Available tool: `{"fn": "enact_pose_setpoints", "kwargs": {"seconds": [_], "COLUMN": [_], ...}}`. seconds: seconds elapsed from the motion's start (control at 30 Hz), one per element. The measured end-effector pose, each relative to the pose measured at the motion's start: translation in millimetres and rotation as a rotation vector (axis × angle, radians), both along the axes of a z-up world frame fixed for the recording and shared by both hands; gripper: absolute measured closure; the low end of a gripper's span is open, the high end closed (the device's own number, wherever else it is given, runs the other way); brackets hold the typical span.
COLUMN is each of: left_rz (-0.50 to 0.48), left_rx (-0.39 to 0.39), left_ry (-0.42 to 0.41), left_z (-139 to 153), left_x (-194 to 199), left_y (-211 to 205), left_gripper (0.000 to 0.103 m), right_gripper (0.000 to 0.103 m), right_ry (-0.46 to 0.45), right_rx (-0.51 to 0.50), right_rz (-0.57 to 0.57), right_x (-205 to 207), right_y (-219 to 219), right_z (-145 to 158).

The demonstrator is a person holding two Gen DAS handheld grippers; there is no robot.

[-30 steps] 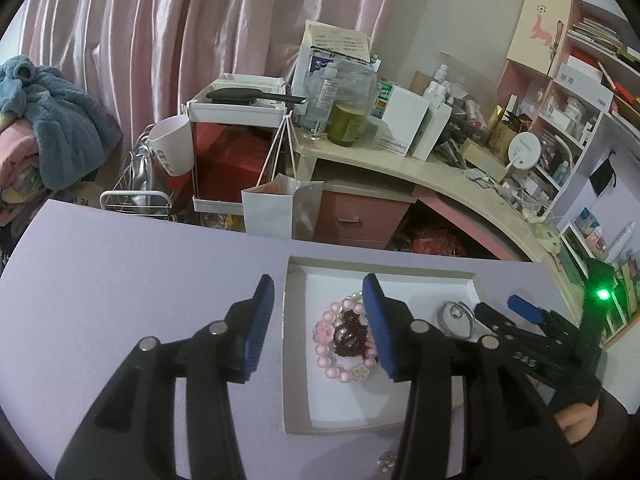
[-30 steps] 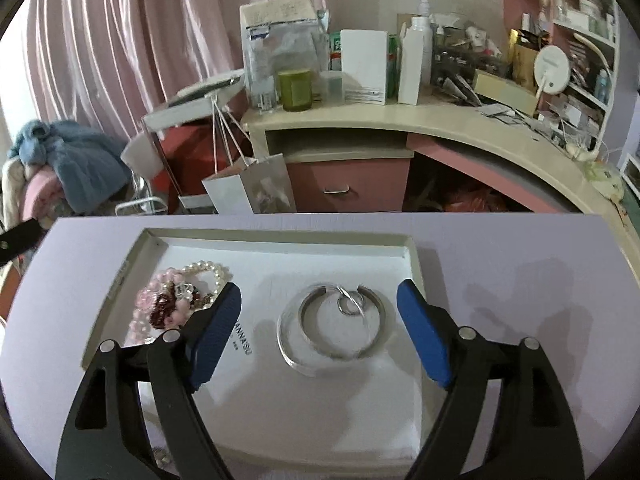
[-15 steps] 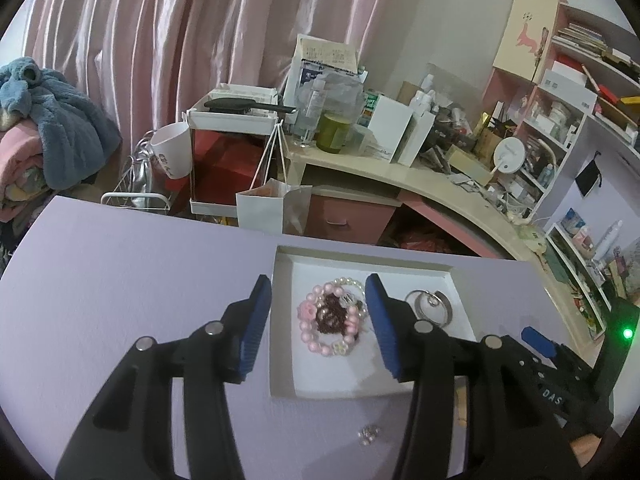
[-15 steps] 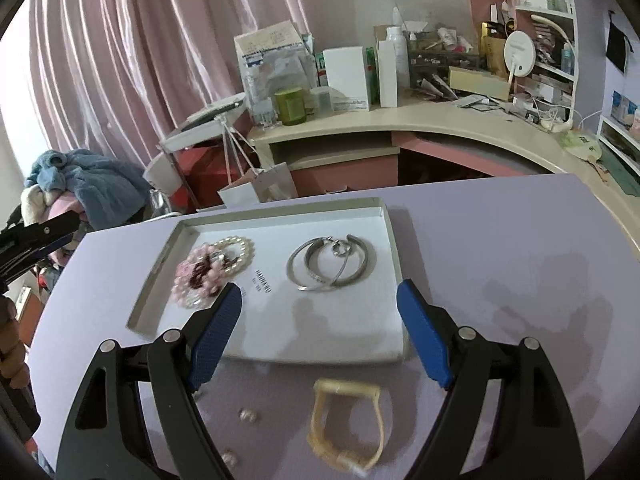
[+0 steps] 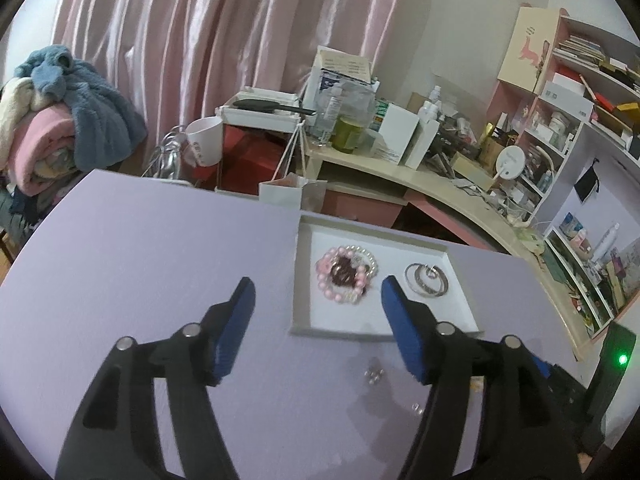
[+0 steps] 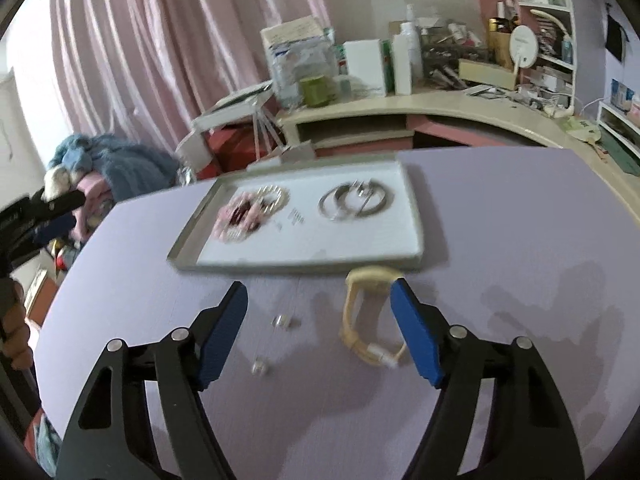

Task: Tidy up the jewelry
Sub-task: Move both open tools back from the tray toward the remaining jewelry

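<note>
A white tray (image 5: 304, 280) (image 6: 400, 248) lies on the lilac table and holds a heap of pink and pearl bead bracelets (image 5: 346, 274) (image 6: 250, 212) and silver bangles (image 5: 426, 280) (image 6: 354, 202). In front of the tray lie a cream bracelet (image 6: 360, 316) and small silver earrings (image 6: 284, 322) (image 5: 374, 376). My left gripper (image 5: 316, 304) hangs above the bare table before the tray, its jaws opening with nothing between them. My right gripper (image 6: 318, 316) hovers over the loose pieces, its jaws closing, the cream bracelet just inside the right finger, untouched.
Beyond the table's far edge stand a cluttered curved desk (image 6: 440, 108), a white paper bag (image 5: 288, 192), pink curtains and a pile of blankets (image 5: 60, 120). Shelves (image 5: 580, 140) fill the right. A hand (image 6: 16, 332) holds the left gripper at the right wrist view's left edge.
Both grippers have pulled back from the tray toward the table's near side. The left jaws have spread wider. The cream bracelet and loose earrings have come into view under the right gripper.
</note>
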State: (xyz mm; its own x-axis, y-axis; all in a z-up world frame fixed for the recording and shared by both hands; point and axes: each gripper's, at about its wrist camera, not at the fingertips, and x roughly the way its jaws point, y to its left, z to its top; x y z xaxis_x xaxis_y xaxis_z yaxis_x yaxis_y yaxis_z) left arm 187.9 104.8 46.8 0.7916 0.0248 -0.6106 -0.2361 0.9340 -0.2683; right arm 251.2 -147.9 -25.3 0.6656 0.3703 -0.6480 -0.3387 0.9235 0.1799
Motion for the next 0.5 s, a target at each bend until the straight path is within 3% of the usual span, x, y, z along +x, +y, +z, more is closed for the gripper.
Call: {"fn": "enact_pose_setpoints", "kwargs": {"seconds": [0.3, 0.5], "left_rz": [0.034, 0.054], "left_rx": [-0.014, -0.009], "left_ry": [0.014, 0.02], "left_z": [-8.6, -10.9], "left_x": [-37.4, -55.8], "left_y": [3.4, 10.4], "left_gripper": [0.026, 0.025], "right_gripper": [0.041, 0.048], "right_ry": [0.072, 0.112], "right_rx": [-0.068, -0.11], "right_rz": [0.105, 0.114], "right_x": [-24.4, -24.5], "right_y": [32.4, 46.7], "right_z": [-38.9, -57.7]}}
